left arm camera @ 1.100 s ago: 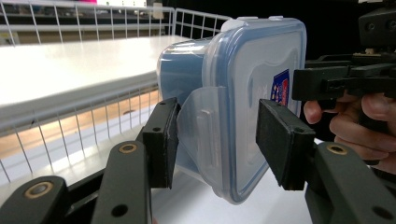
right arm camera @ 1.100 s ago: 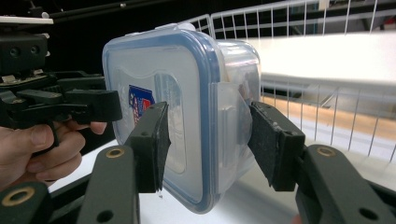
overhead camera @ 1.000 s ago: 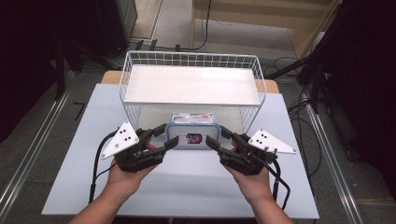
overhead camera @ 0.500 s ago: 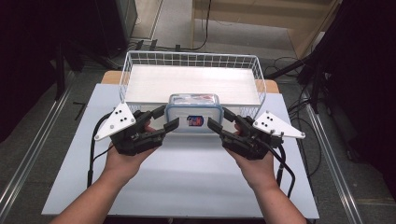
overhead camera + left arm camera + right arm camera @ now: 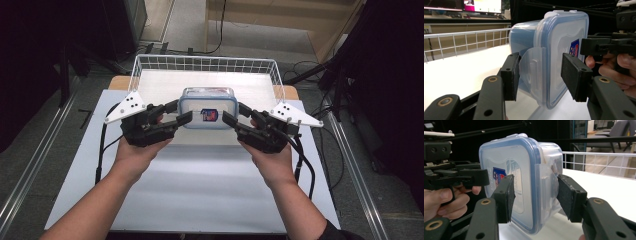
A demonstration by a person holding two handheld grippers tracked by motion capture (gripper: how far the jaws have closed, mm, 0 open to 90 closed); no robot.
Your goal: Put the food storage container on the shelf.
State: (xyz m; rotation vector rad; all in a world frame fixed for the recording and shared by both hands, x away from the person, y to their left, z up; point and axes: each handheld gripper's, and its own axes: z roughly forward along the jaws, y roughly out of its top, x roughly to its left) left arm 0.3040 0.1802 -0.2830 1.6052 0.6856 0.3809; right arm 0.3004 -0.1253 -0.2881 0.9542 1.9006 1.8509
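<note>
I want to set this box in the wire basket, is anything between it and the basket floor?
Only the basket's near wire wall stands ahead of the box, held by both tongs. The basket floor beyond looks bare.

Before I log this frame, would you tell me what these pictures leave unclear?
- Container contents: frosted walls blur them in both gripper views.
- Lid label: print too small to read; right tool covers its edge.
- Whether the container rests on the basket floor: its underside is hidden in the high view.
</note>
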